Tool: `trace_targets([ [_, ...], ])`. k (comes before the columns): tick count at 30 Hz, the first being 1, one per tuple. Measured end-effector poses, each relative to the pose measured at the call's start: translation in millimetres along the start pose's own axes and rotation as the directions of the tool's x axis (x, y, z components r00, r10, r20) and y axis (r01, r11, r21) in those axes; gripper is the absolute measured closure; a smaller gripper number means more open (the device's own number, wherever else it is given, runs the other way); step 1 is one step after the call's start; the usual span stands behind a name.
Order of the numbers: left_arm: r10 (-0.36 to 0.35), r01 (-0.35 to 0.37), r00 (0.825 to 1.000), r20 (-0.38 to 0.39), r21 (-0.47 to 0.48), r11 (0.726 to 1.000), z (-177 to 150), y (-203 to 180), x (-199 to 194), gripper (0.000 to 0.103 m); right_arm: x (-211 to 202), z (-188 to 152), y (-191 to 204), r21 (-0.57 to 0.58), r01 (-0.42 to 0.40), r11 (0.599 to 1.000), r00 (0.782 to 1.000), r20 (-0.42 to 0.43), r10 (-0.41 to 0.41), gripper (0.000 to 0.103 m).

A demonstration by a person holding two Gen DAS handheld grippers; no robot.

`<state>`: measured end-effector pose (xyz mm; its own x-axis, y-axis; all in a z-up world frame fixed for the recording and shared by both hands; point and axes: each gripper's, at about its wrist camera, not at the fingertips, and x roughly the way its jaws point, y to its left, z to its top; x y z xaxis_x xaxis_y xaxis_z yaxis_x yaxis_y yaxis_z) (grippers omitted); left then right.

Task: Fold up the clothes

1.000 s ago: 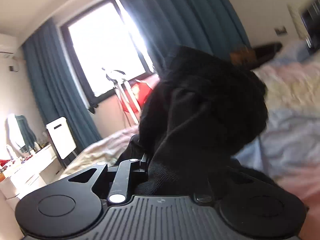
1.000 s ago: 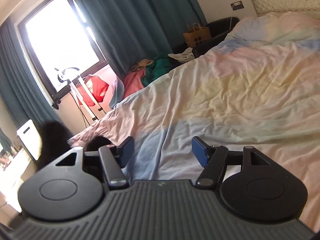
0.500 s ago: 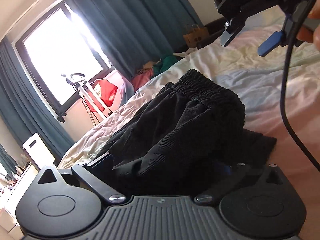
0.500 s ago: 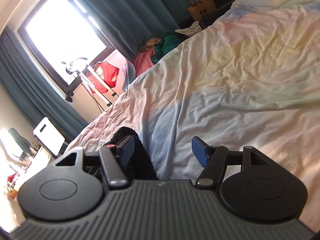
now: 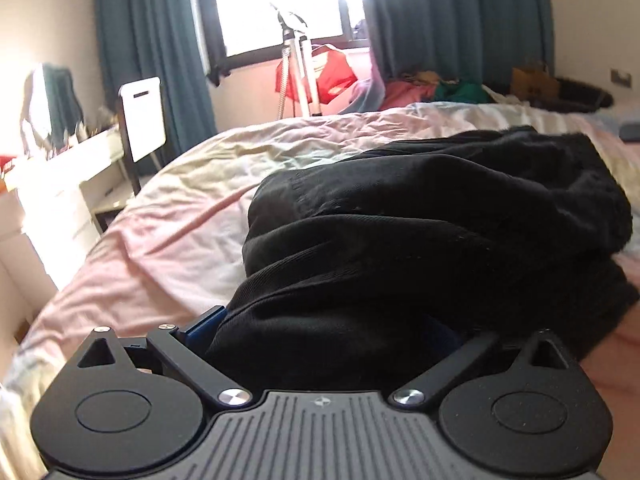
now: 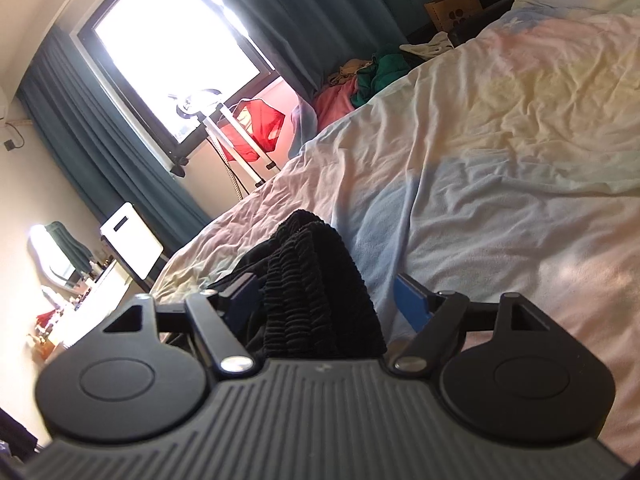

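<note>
- Black garment [image 5: 420, 240] bunched on the bed [image 5: 168, 240], long axis roughly along left gripper's line, ribbed waistband [image 6: 316, 280] at the end toward right gripper.
- Left gripper [image 5: 320, 332]: spread wide, cloth lying loose between, no pinch visible.
- Right gripper [image 6: 324, 304]: just been opening; waistband between fingers, blue pad [image 6: 412, 308] clear of cloth.
</note>
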<state>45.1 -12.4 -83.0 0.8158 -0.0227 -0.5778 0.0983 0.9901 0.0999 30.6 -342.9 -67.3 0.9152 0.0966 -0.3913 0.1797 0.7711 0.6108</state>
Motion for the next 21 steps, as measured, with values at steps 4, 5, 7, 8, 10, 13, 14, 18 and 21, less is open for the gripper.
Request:
trace_targets([
  [4,-0.027,0.023,0.999,-0.028,-0.136,0.990,-1.1,25.6,-10.4,0.002,0.0,-3.4,-8.0,0.071,-0.034,0.997,0.999,-0.012,0.035,0.019],
  [5,-0.031,0.026,0.999,-0.032,-0.157,0.987,-1.8,28.4,-9.6,0.002,0.7,-3.7,-10.7,0.093,-0.043,0.995,0.999,-0.016,0.045,0.019],
  [7,-0.037,0.029,0.999,-0.038,-0.195,0.980,-6.4,33.6,-14.2,0.002,2.8,-5.0,-15.2,0.136,-0.058,0.989,0.998,-0.029,0.062,0.019],
  [8,-0.037,0.028,0.999,-0.040,-0.209,0.977,-8.0,35.6,-16.1,0.002,4.8,-6.0,-17.1,0.156,-0.061,0.986,0.997,-0.038,0.067,0.019],
  [10,-0.036,0.025,0.999,-0.040,-0.234,0.972,-10.9,39.1,-19.1,0.002,9.8,-7.9,-20.7,0.186,-0.059,0.981,0.996,-0.059,0.071,0.019],
  [13,-0.034,0.023,0.999,-0.038,-0.258,0.966,-8.9,45.4,-16.3,0.002,20.0,-13.4,-24.3,0.230,-0.069,0.971,0.991,-0.098,0.093,0.017],
  [14,-0.033,0.022,0.999,-0.037,-0.264,0.964,-9.8,47.6,-17.9,0.002,23.6,-15.3,-25.3,0.244,-0.072,0.967,0.989,-0.111,0.102,0.017],
  [18,-0.024,0.014,0.999,-0.034,-0.260,0.965,-11.1,50.5,-20.4,0.002,39.7,-23.2,-25.5,0.261,-0.046,0.964,0.980,-0.173,0.094,0.017],
  [21,-0.021,0.011,0.999,-0.037,-0.258,0.966,-11.1,52.7,-20.3,0.002,46.8,-27.0,-24.8,0.259,-0.040,0.965,0.978,-0.190,0.091,0.016],
])
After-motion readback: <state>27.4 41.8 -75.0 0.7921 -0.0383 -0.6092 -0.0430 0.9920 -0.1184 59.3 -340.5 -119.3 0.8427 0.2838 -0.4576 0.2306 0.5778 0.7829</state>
